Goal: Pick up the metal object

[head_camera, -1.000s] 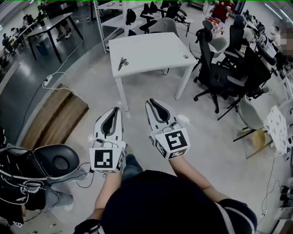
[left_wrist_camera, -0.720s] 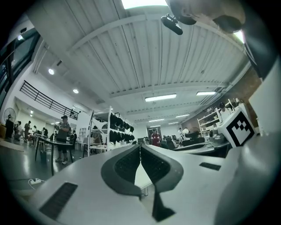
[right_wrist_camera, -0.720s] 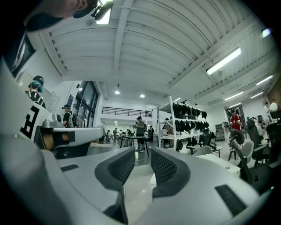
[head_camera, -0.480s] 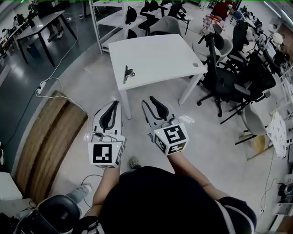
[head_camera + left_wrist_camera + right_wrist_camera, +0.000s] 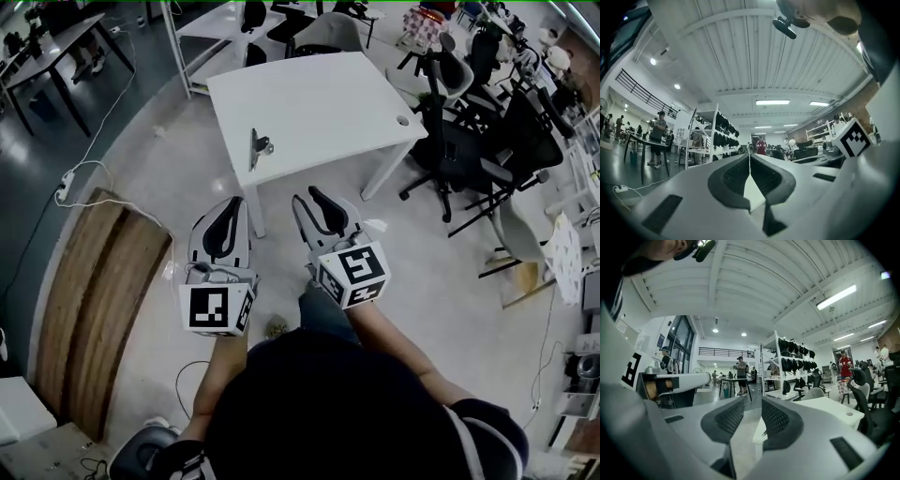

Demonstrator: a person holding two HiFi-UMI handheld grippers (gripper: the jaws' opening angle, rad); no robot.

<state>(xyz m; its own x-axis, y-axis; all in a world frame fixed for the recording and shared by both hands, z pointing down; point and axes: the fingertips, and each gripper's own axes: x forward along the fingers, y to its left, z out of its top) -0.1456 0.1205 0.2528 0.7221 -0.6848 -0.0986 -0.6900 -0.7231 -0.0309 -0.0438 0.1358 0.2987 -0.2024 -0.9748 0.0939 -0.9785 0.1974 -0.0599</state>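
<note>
The metal object [image 5: 258, 147], a dark metal clip, lies near the left front edge of the white table [image 5: 319, 98] in the head view. Both grippers are held side by side in the air over the floor, short of the table's front edge and pointing toward it. My left gripper [image 5: 236, 200] is shut with nothing in it; in the left gripper view its jaws [image 5: 750, 157] meet along a thin line. My right gripper [image 5: 305, 195] is open and empty. The right gripper view shows a clear gap between its jaws [image 5: 753, 401], with the table [image 5: 825, 406] beyond them.
Black office chairs [image 5: 469, 141] crowd the table's right side. A wooden floor panel [image 5: 94, 300] and a white cable with a power strip [image 5: 66, 183] lie at the left. A dark table [image 5: 56, 42] and shelving [image 5: 787, 366] stand farther back, with people nearby.
The right gripper's jaws have opened from shut. The person has stepped closer to the table, which now sits larger and nearer. The left gripper stays shut.
</note>
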